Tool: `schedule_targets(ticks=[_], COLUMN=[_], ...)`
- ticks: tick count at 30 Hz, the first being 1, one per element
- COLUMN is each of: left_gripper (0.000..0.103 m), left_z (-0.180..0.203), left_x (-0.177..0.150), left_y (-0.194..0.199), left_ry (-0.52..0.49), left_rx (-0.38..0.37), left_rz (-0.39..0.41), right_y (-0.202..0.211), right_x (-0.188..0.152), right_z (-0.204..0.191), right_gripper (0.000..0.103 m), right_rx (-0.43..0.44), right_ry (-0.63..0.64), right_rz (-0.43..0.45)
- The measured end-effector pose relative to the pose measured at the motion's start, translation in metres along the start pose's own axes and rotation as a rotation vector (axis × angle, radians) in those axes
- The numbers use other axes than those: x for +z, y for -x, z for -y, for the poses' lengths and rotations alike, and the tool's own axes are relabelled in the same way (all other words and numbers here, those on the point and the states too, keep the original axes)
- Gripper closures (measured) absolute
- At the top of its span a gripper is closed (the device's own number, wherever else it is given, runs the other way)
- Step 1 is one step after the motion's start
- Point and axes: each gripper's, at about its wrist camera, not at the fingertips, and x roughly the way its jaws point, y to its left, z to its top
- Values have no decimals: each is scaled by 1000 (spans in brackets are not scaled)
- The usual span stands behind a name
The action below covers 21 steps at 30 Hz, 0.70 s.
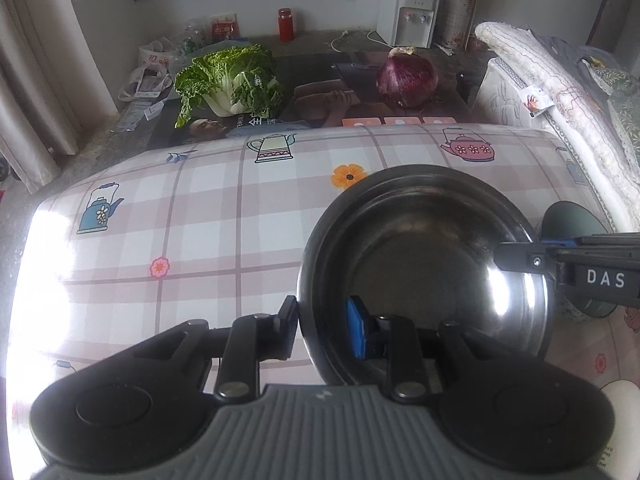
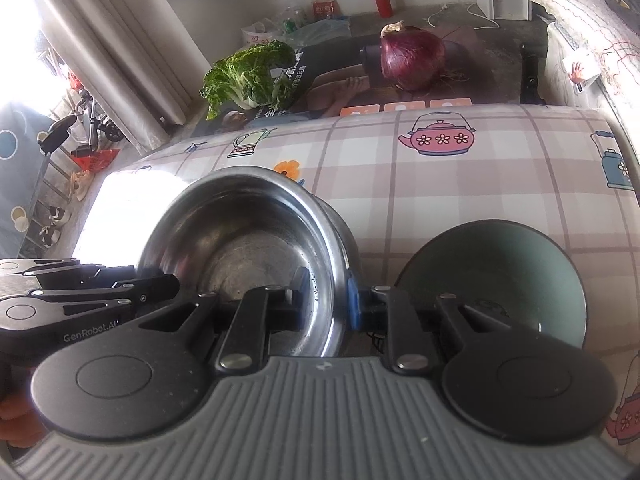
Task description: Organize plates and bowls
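- left hand-held gripper: clamped on the near-left rim of the steel bowl. one finger sits outside the wall, and the blue pad sits inside.
- right hand-held gripper: clamped on the right rim of the same steel bowl. one finger is inside the bowl, and the blue pad is outside.
- in the left wrist view the right hand-held gripper enters from the right edge and meets the bowl's far-right rim.
- in the right wrist view the left hand-held gripper enters from the left edge and meets the bowl's left rim.
- steel bowl: held between both grippers over the worktop. whether its base touches the cloth cannot be told. it is empty and tilted in both views, and its dark outer wall shows.
- green bowl: stands on the worktop just to the right of the steel bowl, partly hidden behind the right gripper's arm. in the left wrist view only an edge of it shows behind the right gripper.
- worktop: covered with a pink checked cloth printed with teapots and flowers. strong glare lies on its left side.
- beyond the worktop, on the floor: a cabbage at left and a red onion at right, both on a dark poster.
- farther back: a red flask and a water dispenser near the wall.
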Motion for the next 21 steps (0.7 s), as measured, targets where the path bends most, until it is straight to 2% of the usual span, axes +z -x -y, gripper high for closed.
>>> schedule_targets(ticks=[3,6,10,13,16,21], left_gripper=[74,66,60,53,42,41], left_z=[0,1,-3,-6,-10,-13], left_x=[-1,-1,-3,-5,-7,-14], left_y=[-1,0,4,8,14,23], left_ry=[-5,-8,-1,10,16,4], left_rx=[2,6,0,-10,-24,-20], left_rz=[10,22,39,55,71,95], right_y=[0,2,3,7,14,34], right_x=[-1,-1,-2,-3,-4,-12], right_z=[-3,-7,-10,-11,-10,-9], right_gripper=[83,82,70,68,68,68], right_rx=[-16,-61,-97,-105,-84,0], right_ry=[21,65,96,110,105,73], right_rz=[11,29,47,67,82,92])
